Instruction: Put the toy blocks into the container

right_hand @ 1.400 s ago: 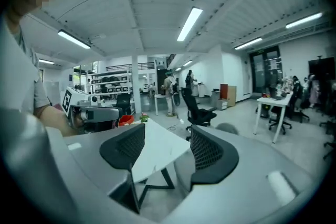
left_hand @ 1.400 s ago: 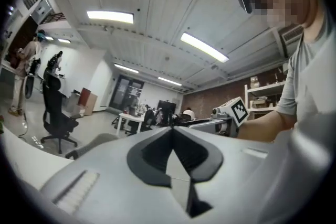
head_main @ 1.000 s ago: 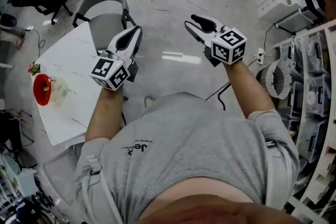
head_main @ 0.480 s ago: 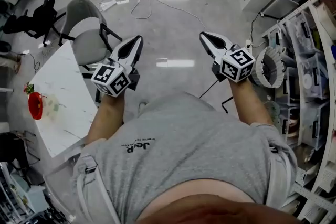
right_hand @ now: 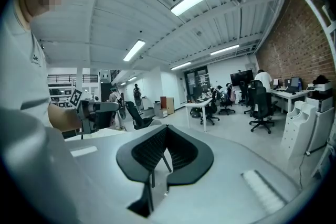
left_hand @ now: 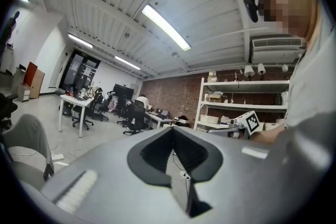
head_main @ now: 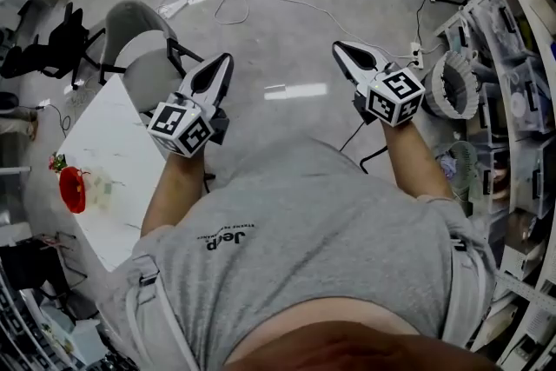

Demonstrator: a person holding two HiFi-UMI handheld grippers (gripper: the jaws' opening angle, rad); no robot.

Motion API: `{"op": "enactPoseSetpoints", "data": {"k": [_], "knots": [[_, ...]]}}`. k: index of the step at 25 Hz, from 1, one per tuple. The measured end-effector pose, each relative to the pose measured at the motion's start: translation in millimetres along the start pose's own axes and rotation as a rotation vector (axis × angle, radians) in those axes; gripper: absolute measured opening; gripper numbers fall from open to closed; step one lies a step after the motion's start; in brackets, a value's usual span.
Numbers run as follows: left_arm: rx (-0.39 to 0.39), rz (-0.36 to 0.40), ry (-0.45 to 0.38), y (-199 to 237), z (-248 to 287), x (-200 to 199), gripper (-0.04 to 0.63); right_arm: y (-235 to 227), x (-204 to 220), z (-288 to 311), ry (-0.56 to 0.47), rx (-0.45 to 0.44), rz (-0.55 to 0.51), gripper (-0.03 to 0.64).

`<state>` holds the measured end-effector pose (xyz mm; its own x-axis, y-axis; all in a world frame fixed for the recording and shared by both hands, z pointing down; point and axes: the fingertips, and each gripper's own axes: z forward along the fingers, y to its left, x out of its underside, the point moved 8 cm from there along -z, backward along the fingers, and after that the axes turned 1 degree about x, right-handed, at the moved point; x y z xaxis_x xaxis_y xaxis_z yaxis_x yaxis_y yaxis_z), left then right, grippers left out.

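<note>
Left gripper [head_main: 226, 58]: closed, empty, held level over the floor just right of the bench's far end.
Right gripper [head_main: 340, 47]: closed, empty, level, well right of the bench.
Bench [head_main: 104, 130]: white, at the person's left.
Red container [head_main: 72, 189]: on the bench near its left edge; contents too small to tell.
Pale bits [head_main: 102, 185]: on the bench, just right of the container; whether they are blocks is unclear.
Chair [head_main: 143, 56]: grey, at the bench's far end.
Shelf bins [head_main: 521, 82]: far right of the bench; contents unclear.
</note>
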<state>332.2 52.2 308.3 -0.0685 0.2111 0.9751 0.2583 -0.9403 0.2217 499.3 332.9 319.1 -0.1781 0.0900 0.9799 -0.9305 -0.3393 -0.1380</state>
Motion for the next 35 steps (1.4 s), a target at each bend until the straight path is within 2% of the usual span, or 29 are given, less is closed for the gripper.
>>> {"op": "enactPoseSetpoints", "data": {"k": [8,18,35], "knots": [[-0.016,-0.001,-0.023,19,-9,-2,0.057,9,-8,23,0.013,-0.024,-0.036,0.002],[-0.040,-0.007,-0.043,21,-14,-3,0.057,3,-15,34,0.045,-0.040,-0.067,0.002],[-0.052,-0.002,-0.065,16,-24,-7,0.057,9,-26,28,0.024,-0.071,-0.102,0.002]]}}
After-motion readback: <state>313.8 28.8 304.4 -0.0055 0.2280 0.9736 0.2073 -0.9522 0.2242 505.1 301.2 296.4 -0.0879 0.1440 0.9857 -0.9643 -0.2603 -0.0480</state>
